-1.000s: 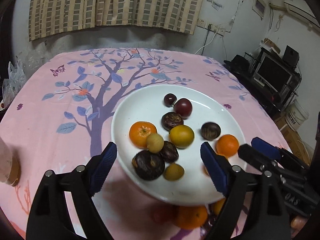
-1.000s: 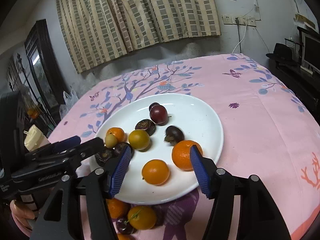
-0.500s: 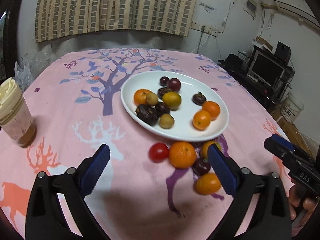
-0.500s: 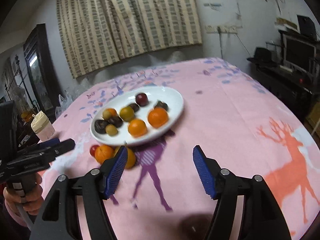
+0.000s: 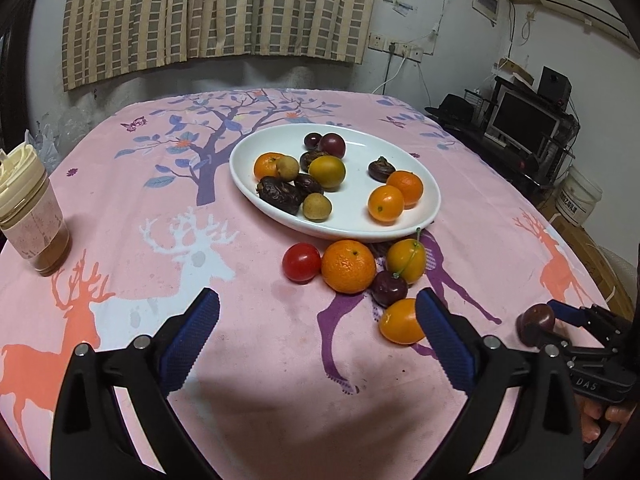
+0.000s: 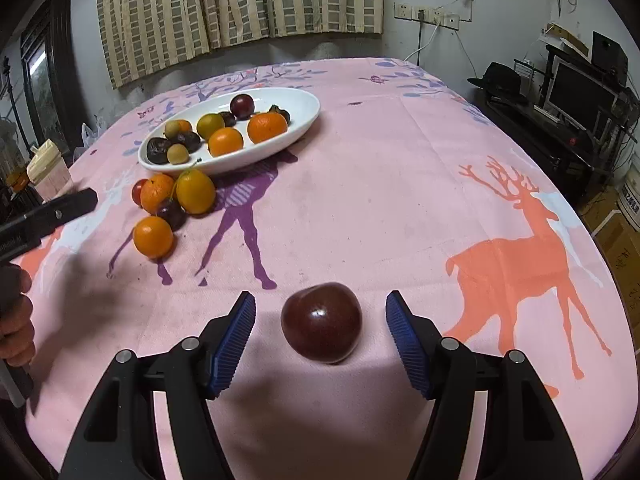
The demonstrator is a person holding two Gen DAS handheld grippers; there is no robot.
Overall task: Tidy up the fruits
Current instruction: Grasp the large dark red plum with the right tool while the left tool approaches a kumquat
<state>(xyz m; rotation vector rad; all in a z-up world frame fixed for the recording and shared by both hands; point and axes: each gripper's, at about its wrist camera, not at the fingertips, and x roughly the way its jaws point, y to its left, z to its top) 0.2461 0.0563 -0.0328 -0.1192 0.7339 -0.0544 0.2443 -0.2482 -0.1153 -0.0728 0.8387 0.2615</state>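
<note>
A white oval plate (image 5: 430,204) (image 6: 308,114) holds several oranges, dark plums and small yellow fruits. Loose fruit lies in front of it: a red tomato (image 5: 301,262), a big orange (image 5: 348,266), a yellow-orange fruit (image 5: 405,261), a dark cherry (image 5: 389,288) and a small orange (image 5: 400,321). A dark red plum (image 6: 322,323) lies on the cloth between the open pads of my right gripper (image 6: 320,330), untouched; it also shows in the left wrist view (image 5: 536,320). My left gripper (image 5: 318,336) is open and empty, low over the cloth before the loose fruit.
A pink tablecloth (image 5: 240,320) with deer and tree prints covers the round table. A lidded cup (image 5: 30,216) stands at the left edge. A TV stand with a monitor (image 5: 524,124) and a white bucket (image 5: 578,198) are beyond the right edge.
Both grippers pulled back from over the plate toward the near table edge. The right gripper came down around the dark red plum, which now sits between its open pads.
</note>
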